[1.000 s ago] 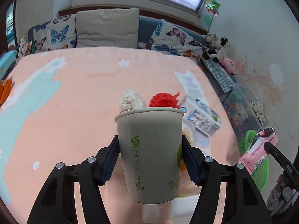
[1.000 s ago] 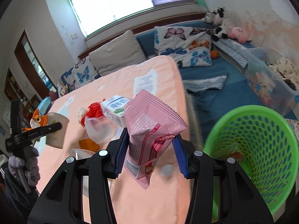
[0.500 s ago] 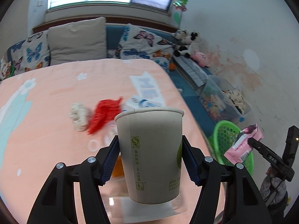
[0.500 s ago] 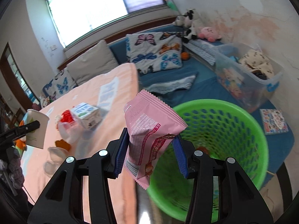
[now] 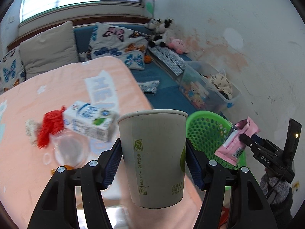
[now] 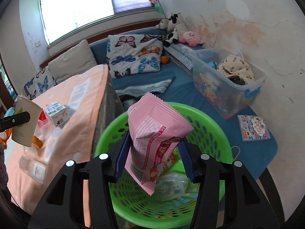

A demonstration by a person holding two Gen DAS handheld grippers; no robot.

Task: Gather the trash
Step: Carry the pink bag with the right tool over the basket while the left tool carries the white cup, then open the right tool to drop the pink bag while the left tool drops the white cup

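A peach blanket is covering the bench that is carrying most of the loose trash, and beside its edge a green basket is standing on the floor with a few wrappers already lying in its bottom. Behind it a clear storage bin is sitting against the wall. On the blanket a milk carton is lying on its side, touching a red crumpled scrap, with a clear plastic cup tipped just in front of them. The left gripper is holding a paper cup upright; both blue pads are pressing on the cup's sides about halfway down, so the jaws are clenched on it, and the cup is hanging over the near edge of the bench, to the left of the basket. The right gripper is hovering directly above the basket's opening with a pink snack packet standing between its jaws, which are opening; the left pad is touching the packet's lower edge while the right pad is standing clear of it, so the packet is no longer pinched. The packet is leaning to the right, its lower corner pointing down into the basket.
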